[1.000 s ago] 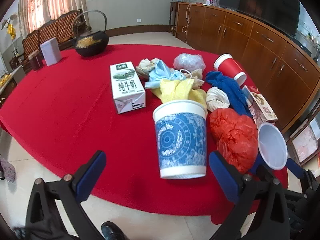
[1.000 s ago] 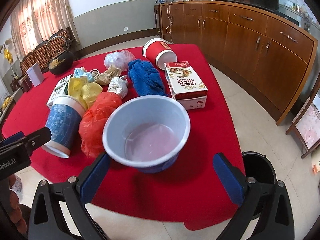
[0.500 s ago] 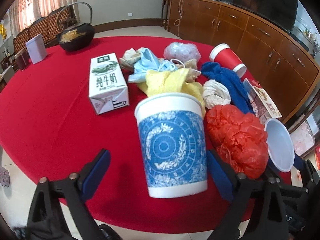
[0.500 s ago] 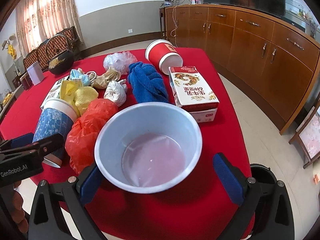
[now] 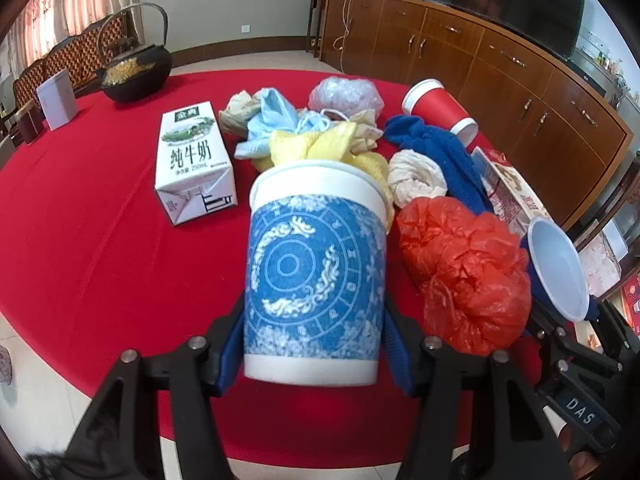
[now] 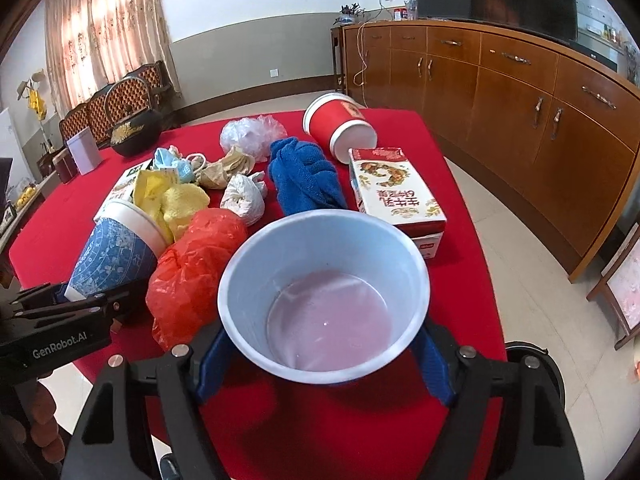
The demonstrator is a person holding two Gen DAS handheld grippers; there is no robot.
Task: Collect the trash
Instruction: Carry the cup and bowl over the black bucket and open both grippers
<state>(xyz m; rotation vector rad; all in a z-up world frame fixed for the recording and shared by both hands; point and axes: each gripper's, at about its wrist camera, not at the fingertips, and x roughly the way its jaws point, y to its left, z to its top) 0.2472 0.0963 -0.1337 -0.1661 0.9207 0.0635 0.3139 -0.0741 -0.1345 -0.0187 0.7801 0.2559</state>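
A blue-patterned paper cup stands upright at the near edge of the red table. My left gripper is closing on it, and both blue pads touch its lower sides. A pale blue plastic bowl holding a little pinkish liquid sits between the fingers of my right gripper. That gripper's jaws are closing too, with the pads against the bowl's wall. A crumpled red plastic bag lies between the cup and the bowl.
Behind them lie a white milk carton, yellow and light-blue wads, a blue towel, a tipped red cup and a red-and-white carton. A dark bin stands on the floor at the right. Wooden cabinets line the right wall.
Both grippers have narrowed from wide open until their pads meet the cup and the bowl. The left gripper moved forward and down, so the cup now fills its view.
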